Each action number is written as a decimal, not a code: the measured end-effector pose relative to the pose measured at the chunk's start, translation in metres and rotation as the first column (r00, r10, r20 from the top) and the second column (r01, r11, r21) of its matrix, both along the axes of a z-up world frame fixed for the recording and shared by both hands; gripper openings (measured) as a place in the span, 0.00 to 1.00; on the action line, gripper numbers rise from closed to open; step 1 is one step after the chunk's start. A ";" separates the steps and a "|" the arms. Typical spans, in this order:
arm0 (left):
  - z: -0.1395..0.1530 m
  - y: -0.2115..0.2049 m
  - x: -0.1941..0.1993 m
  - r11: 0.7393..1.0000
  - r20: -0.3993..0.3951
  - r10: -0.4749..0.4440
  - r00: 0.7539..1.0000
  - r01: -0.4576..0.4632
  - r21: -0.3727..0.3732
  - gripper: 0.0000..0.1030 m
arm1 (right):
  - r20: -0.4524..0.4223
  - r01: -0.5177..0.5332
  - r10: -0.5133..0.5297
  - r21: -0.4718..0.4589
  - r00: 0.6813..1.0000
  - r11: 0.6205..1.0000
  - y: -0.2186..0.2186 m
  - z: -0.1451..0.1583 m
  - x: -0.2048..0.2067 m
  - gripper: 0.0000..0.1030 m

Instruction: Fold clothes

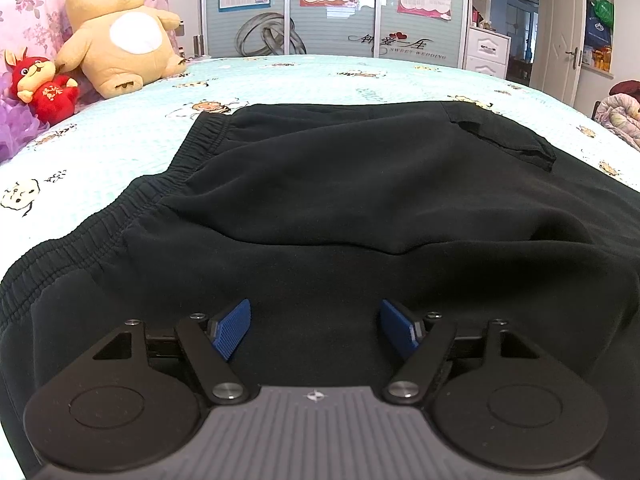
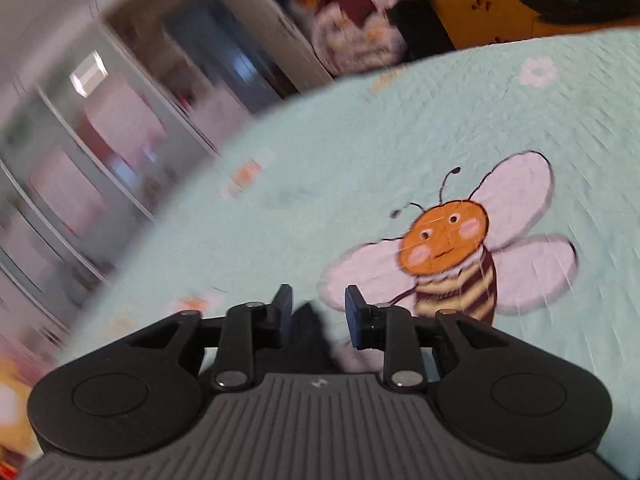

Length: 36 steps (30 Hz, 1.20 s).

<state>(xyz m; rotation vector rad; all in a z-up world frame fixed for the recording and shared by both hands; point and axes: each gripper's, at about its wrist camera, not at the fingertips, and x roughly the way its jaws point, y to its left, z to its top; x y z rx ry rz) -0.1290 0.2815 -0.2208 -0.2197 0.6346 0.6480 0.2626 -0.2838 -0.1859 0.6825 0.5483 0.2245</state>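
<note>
A pair of black shorts lies spread on the light blue bedspread, with its elastic waistband running down the left and a pocket lining sticking out at the far right. My left gripper is low over the near part of the shorts, open wide, with its blue pads apart and nothing pinched. In the blurred right wrist view my right gripper is above the bedspread, its jaws partly apart. A dark scrap of cloth shows low between the fingers, and the pads do not press on it.
A big tan plush toy and a small red one sit at the bed's far left corner. Wardrobe doors stand behind the bed. A bee print marks the cover by my right gripper. Piled clothes lie beyond the bed.
</note>
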 end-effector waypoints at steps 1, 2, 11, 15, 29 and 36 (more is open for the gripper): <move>0.000 0.000 0.000 1.000 0.001 0.000 1.000 0.000 0.000 0.74 | -0.012 -0.009 0.009 0.020 1.000 1.000 0.001 -0.001 -0.010 0.41; 0.000 0.000 0.000 1.000 0.001 0.000 1.000 0.000 -0.001 0.74 | -0.042 -0.022 0.024 0.032 0.999 0.999 0.005 -0.003 -0.017 0.44; 0.000 0.000 -0.001 1.000 0.005 0.000 1.000 0.000 -0.001 0.74 | -0.193 -0.032 0.034 0.011 0.981 0.999 0.028 -0.031 0.008 0.15; 0.000 0.001 -0.002 1.000 0.011 -0.001 1.000 0.001 -0.003 0.74 | -0.159 -0.027 0.001 -0.164 0.987 0.986 0.039 -0.028 -0.014 0.26; 0.013 0.007 -0.014 0.998 0.077 -0.012 0.997 0.017 -0.060 0.74 | -0.125 -0.197 0.171 -0.247 0.977 0.949 0.143 -0.019 -0.051 0.50; 0.057 0.046 0.000 0.998 0.279 -0.030 0.960 0.044 -0.043 0.81 | 0.068 -0.292 0.340 -0.376 0.938 0.880 0.187 0.005 -0.131 0.55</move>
